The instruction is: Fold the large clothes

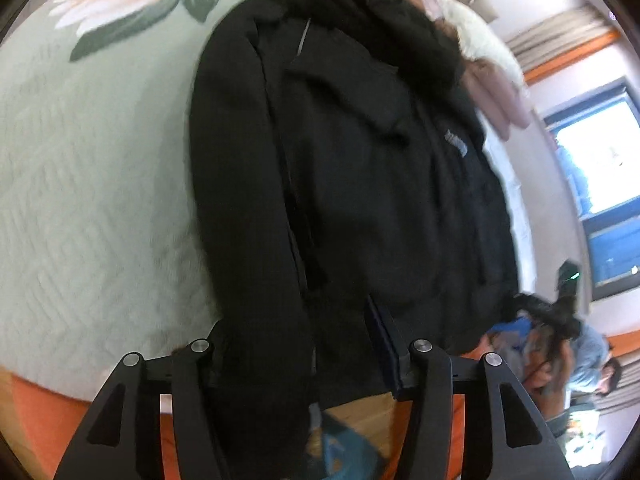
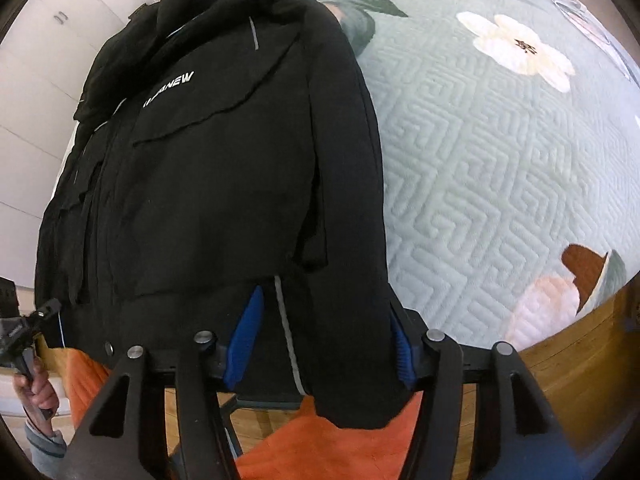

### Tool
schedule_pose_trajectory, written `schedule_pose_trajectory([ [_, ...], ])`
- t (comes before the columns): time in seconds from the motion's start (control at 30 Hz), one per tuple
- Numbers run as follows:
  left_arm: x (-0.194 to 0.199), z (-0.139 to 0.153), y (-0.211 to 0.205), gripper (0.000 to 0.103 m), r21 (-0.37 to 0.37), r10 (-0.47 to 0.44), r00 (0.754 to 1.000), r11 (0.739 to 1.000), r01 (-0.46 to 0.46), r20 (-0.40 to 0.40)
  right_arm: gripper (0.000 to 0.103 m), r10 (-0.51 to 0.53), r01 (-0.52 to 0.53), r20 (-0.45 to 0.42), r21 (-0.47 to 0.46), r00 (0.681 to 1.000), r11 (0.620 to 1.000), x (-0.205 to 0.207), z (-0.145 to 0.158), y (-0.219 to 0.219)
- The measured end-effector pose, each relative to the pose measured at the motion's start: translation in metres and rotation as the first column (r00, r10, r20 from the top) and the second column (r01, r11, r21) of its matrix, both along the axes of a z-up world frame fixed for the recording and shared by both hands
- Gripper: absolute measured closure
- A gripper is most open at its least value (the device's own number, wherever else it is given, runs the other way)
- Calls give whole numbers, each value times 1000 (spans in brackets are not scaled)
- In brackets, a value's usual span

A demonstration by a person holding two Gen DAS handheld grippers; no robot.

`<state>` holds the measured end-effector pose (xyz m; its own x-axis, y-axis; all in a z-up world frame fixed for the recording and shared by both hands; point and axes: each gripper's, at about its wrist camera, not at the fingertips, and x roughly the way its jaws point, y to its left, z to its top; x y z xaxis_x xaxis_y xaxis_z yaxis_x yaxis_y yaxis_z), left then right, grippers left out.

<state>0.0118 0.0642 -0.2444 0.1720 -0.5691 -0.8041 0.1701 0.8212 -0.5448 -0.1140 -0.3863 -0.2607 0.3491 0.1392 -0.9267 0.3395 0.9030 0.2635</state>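
Risk: the black jacket (image 2: 224, 168) lies flat on the quilted bedspread (image 2: 500, 184), hem overhanging the bed's near edge. It is bulky and slack; a pinch on one layer only could drag it off that edge or bunch the front.

Left gripper (image 1: 300, 344): jaws part-open around the sleeve cuff near the hem; pads appear not to press, nothing gripped.

Right gripper (image 2: 320, 344): jaws part-open, blue pads (image 2: 244, 340) either side of the other sleeve end at the hem; no clamp visible.
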Motion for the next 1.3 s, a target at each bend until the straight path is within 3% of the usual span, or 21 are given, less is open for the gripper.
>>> schedule_pose_trajectory([
  [0.1, 0, 4, 3, 51, -52, 40, 999, 998, -39, 23, 41, 14, -14, 2, 0, 1000, 1000, -3, 4, 2],
  [0.17, 1, 10, 5, 67, -72, 50, 998, 996, -48, 33, 41, 25, -25, 15, 6, 1000, 1000, -8, 12, 2],
  [0.27, 3, 14, 5, 80, -63, 49, 997, 997, -46, 54, 41, 28, -29, 44, 36, 999, 999, -15, 20, -3],
  [0.4, 5, 5, 12, 81, -93, 67, 997, 994, -63, 31, 41, 2, -2, -40, 15, 999, 1000, -20, 2, -19],
  [0.5, 6, 3, 17, 81, -108, 71, 997, 992, -70, 12, 42, -41, 44, -37, 86, 998, 995, -15, -10, -30],
  [0.57, 4, 9, 18, 84, -122, 78, 996, 990, -73, 34, 80, -41, 42, -14, 112, 999, 993, -16, -1, -30],
  [0.6, 2, 16, 18, 85, -141, 81, 995, 987, -72, 54, 88, -31, 24, 40, 176, 999, 984, -19, 9, -29],
  [0.73, 6, 56, 20, 87, -249, 107, 985, 966, -70, 137, 88, 2, -20, 123, 148, 992, 989, -18, 48, -17],
  [0.87, 22, 94, 9, 87, -254, 96, 970, 967, -38, 222, 88, 23, -53, 201, 143, 979, 988, -9, 80, -12],
  [1.03, 52, 121, -4, 87, -263, 87, 954, 965, -9, 285, 88, 20, -62, 283, 143, 959, 988, 14, 110, -11],
  [1.3, 109, 159, 2, 87, -292, 145, 921, 956, -35, 362, 88, -74, -18, 382, 232, 921, 973, 54, 149, -49],
])
